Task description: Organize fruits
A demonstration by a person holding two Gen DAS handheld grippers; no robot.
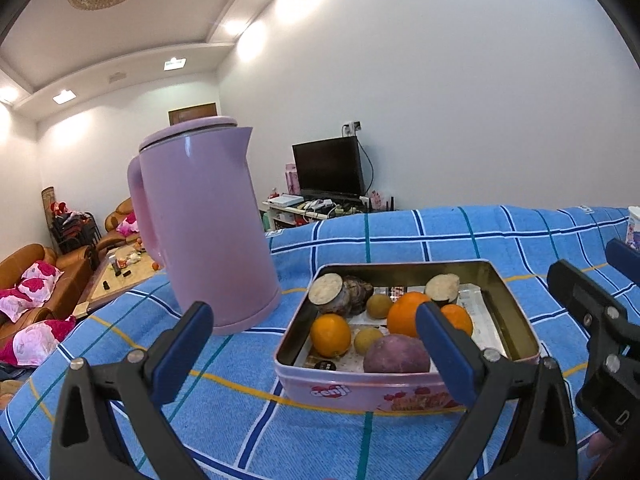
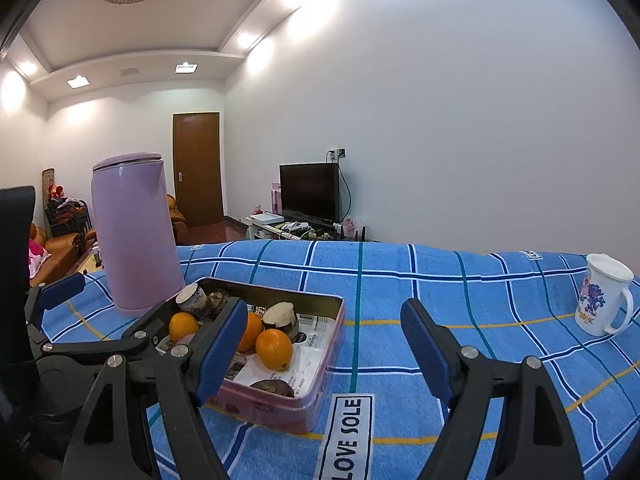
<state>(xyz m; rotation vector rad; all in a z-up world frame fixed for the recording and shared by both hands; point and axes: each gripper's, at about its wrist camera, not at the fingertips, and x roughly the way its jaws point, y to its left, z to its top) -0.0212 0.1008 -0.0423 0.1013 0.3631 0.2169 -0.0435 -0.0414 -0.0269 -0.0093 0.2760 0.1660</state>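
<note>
Fingers [image 1: 444, 344] spread, empty; fruit in tin [image 1: 516, 312].

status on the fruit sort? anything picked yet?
Done: nothing visibly sorted; oranges, the small brown fruits and the purple tuber all sit mixed in the pink tin. In hand: nothing. Left tongs and right tongs are open and empty, hovering near the tin. Left: every pick, and no separate destination container is evident.
</note>
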